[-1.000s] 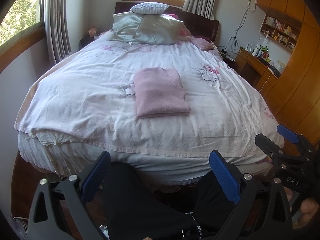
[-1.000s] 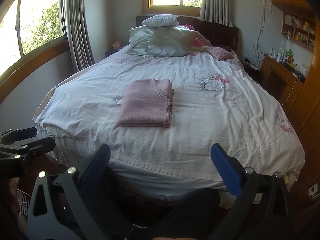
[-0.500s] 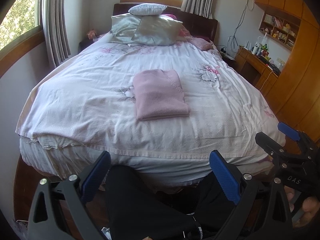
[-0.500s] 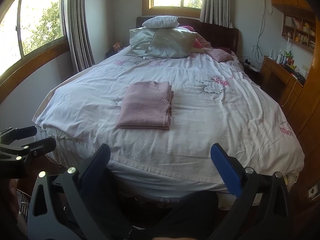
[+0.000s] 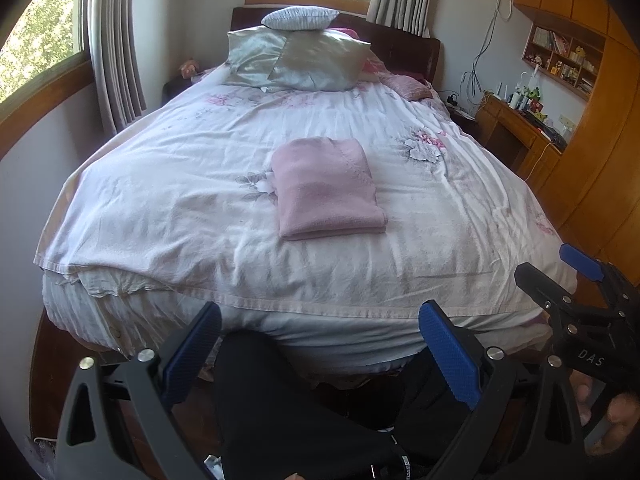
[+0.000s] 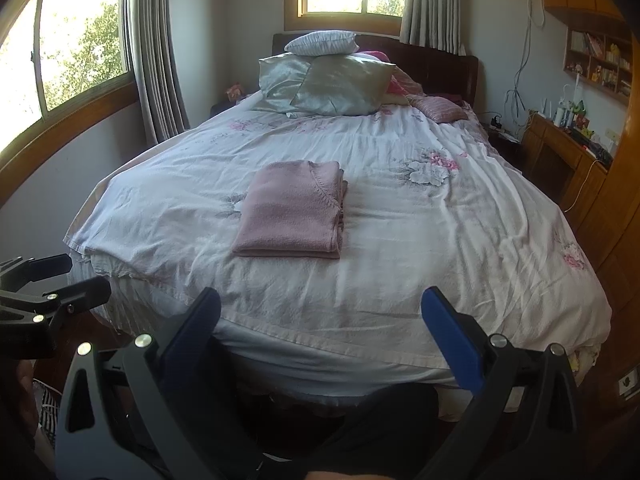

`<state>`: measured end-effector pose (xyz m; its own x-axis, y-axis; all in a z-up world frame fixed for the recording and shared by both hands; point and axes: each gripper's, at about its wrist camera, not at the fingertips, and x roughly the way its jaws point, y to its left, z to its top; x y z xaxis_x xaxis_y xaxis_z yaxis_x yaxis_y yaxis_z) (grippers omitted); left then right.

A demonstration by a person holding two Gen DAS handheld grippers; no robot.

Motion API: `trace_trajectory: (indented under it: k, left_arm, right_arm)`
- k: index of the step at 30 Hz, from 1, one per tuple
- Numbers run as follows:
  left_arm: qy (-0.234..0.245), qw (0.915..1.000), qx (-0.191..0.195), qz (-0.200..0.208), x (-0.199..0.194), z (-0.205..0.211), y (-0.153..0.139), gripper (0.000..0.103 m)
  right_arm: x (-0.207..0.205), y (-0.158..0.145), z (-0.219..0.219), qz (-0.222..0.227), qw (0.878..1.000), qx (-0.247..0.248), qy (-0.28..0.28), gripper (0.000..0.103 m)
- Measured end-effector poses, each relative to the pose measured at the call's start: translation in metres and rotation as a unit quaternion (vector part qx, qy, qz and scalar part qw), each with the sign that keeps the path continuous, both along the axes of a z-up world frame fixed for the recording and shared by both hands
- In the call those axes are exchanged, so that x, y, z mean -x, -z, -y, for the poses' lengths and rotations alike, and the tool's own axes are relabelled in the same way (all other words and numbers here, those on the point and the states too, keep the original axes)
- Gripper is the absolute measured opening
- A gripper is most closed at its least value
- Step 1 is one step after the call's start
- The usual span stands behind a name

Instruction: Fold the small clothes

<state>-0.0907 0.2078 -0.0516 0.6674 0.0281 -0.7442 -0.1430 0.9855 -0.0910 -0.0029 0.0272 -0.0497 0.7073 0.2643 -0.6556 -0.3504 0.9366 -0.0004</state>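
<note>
Pink sweater (image 5: 328, 188) lies folded mid-bed on the floral bedspread (image 5: 180, 208), well apart from both grippers. Left gripper (image 5: 320, 344) and right gripper (image 6: 320, 320) both spread wide, empty, at the foot of the bed.

shelf items (image 5: 560, 56) too small to tell; headboard (image 5: 400, 46) partly hidden by pillows (image 5: 312, 60).

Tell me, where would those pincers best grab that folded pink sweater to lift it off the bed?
Probably the near folded edge of the pink sweater, coming in low from the foot of the bed. The layers stack thickest there, and both open grippers, left and right, already face it.
</note>
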Motion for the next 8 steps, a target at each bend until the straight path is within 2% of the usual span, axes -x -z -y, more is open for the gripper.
trace_trajectory:
  k: [8]
  left_arm:
    - [0.0,1.0,0.0,-0.002,-0.0007,0.0016,0.0017,0.099]
  right_arm:
    - [-0.0037,0.0036,0.0047,-0.007,1.0,-0.007,0.007,0.1]
